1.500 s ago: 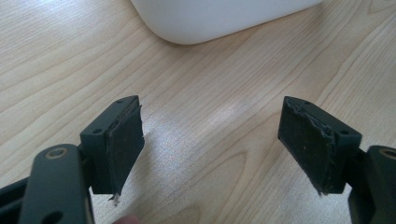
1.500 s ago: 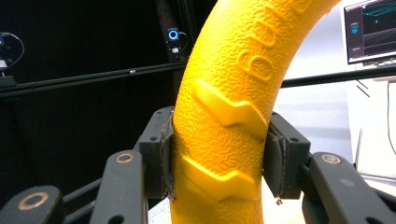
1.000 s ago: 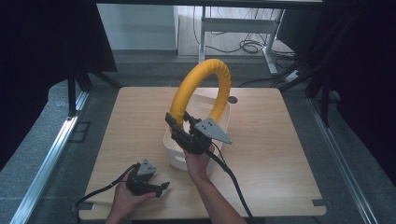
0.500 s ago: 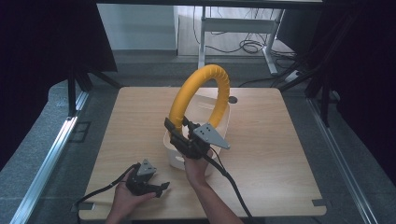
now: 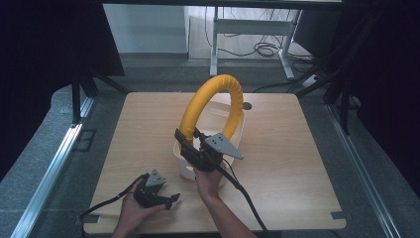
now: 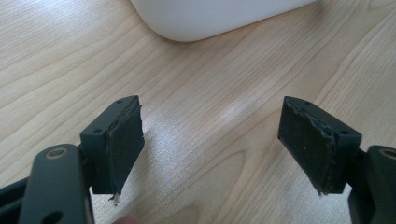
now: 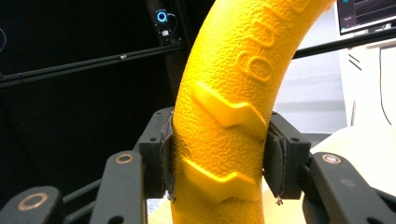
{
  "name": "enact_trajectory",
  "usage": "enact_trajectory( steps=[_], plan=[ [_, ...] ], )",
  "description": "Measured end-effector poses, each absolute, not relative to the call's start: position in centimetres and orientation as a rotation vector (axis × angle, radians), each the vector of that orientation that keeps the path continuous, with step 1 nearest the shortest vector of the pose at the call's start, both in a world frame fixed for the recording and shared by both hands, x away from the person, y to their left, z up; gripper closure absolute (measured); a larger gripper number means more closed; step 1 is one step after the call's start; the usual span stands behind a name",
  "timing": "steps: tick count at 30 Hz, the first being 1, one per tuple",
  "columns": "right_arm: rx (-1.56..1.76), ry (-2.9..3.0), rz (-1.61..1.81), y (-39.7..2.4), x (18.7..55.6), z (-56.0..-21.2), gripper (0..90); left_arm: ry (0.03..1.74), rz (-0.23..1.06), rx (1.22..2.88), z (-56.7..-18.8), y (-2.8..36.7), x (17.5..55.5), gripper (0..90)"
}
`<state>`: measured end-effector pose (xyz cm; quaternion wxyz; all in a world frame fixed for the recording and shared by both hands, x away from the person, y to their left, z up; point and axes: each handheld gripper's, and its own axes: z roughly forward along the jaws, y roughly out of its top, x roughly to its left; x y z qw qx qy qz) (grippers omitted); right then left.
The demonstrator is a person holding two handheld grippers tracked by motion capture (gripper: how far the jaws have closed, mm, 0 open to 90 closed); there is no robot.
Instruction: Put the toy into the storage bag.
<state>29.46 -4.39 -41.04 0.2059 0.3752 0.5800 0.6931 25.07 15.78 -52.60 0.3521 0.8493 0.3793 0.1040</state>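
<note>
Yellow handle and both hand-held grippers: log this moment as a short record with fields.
held thing: yellow handle, arched over the white basket
right hand-held gripper: shut on the yellow handle, pads pressing both its sides
left hand-held gripper: open, nothing between the jaws, low over the table
basket position: mid table, just ahead of the left hand-held gripper

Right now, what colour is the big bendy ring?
Yellow ring, clearest in the right gripper view.

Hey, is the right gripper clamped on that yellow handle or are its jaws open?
Clamped. The right gripper has both pads pressed against the sides of the yellow handle, which arches over the white basket.
</note>
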Motion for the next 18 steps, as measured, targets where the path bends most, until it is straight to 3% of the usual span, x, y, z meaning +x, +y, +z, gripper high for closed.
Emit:
enact_trajectory(
  steps=[18],
  plan=[
    [1.108,1.697,1.869,-4.65,29.48,-41.55,48.8,0.984,0.262,2.203,-52.69,15.70,25.06,22.2]
  ],
)
